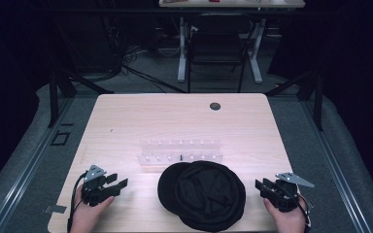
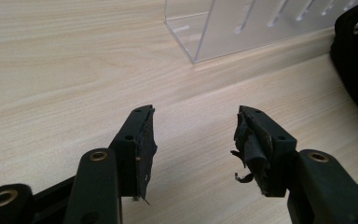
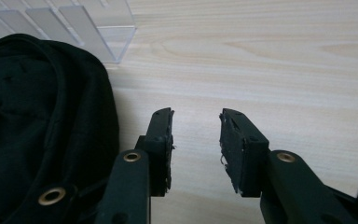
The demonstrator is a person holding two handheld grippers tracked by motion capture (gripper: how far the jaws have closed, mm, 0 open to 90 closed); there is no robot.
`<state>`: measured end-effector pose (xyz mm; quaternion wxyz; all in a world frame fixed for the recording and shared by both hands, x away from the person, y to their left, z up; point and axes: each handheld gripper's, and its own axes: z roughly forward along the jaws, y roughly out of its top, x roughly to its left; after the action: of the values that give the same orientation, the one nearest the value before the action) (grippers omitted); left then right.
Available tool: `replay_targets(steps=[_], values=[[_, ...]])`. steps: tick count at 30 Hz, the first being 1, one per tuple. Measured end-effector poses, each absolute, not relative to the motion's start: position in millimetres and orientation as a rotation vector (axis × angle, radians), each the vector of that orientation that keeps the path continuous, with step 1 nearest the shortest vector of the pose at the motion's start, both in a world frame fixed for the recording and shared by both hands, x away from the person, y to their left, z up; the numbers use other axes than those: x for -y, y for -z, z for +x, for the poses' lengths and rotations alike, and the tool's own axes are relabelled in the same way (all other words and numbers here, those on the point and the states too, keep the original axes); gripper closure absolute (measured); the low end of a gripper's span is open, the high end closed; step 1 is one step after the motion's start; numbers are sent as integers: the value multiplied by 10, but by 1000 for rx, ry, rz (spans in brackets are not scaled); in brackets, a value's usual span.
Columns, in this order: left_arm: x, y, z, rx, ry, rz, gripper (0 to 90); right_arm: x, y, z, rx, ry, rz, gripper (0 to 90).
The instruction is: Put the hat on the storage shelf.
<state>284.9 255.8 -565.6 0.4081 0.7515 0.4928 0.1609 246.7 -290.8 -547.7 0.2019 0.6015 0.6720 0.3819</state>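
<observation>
While at rest on the table (image 1: 126,121):
Left gripper (image 1: 120,184): jaws spread, empty.
Right gripper (image 1: 258,186): jaws spread, empty.
Black cloth (image 1: 204,194): between them.

Both forearms cut off by near edge in high view. Black cloth (image 1: 201,194) hides near edge of clear rack (image 1: 181,151); small dark item in rack too small to tell. Far desk (image 1: 230,3) cut off at top, its things unreadable.

Crumpled black cloth (image 1: 201,194) lies just before a clear slotted rack (image 1: 180,155).
</observation>
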Motion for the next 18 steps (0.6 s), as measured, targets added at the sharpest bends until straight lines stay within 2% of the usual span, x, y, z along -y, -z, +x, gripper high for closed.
replay_targets(steps=[4, 9, 18], values=[[-2528, 5649, 2862, -1241, -393, 1891, 467, 2911, 5469, 2487, -1880, -1065, 1688, 644], [-2479, 5643, 2853, -1216, -399, 1900, 461, 2875, 5461, 2441, -1939, -1069, 1701, 735], [-2454, 5591, 2786, -1168, -430, 1936, 504, 2795, 5326, 2355, -1980, -1091, 1745, 765]])
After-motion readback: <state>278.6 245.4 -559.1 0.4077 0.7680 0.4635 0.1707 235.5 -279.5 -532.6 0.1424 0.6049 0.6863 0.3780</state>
